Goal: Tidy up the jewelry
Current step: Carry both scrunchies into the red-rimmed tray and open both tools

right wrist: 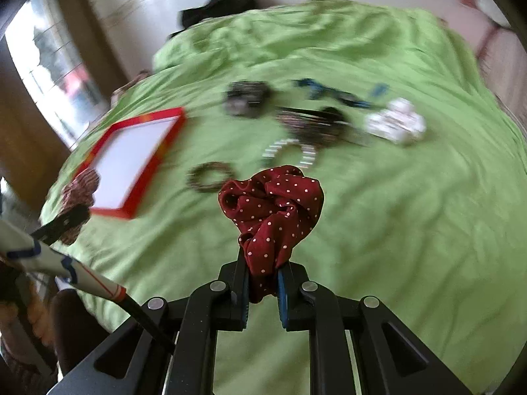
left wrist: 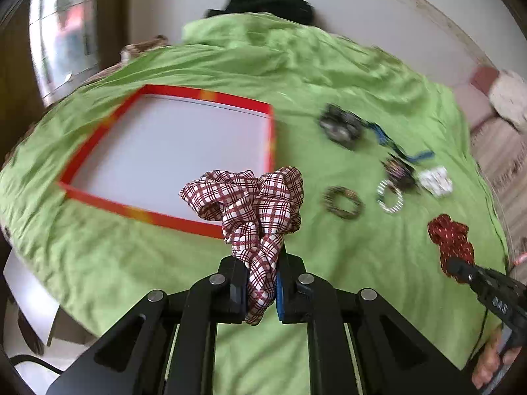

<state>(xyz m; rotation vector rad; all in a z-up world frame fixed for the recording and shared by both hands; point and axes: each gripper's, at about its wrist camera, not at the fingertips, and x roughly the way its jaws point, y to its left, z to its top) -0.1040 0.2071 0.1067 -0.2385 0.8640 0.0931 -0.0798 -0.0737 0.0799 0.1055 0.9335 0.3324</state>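
Observation:
My left gripper (left wrist: pixel 262 263) is shut on a red-and-white plaid scrunchie (left wrist: pixel 250 197) and holds it above the near right corner of a red-rimmed white tray (left wrist: pixel 164 217). My right gripper (right wrist: pixel 262 266) is shut on a dark red polka-dot scrunchie (right wrist: pixel 273 200), lifted over the green cloth (right wrist: pixel 395 214). In the left wrist view the right gripper (left wrist: pixel 461 271) and its red scrunchie (left wrist: pixel 451 240) show at the far right. In the right wrist view the tray (right wrist: pixel 145 181) lies to the left, with the plaid scrunchie (right wrist: pixel 79 194) by its near corner.
On the green cloth (left wrist: pixel 115 263) right of the tray lie a dark scrunchie (left wrist: pixel 342 126), a blue band (left wrist: pixel 392 141), a dark beaded piece (left wrist: pixel 398 171), a white scrunchie (left wrist: pixel 434 181), a striped ring (left wrist: pixel 390 196) and a brown ring (left wrist: pixel 344 202). A black cloth (left wrist: pixel 270 3) lies at the far edge.

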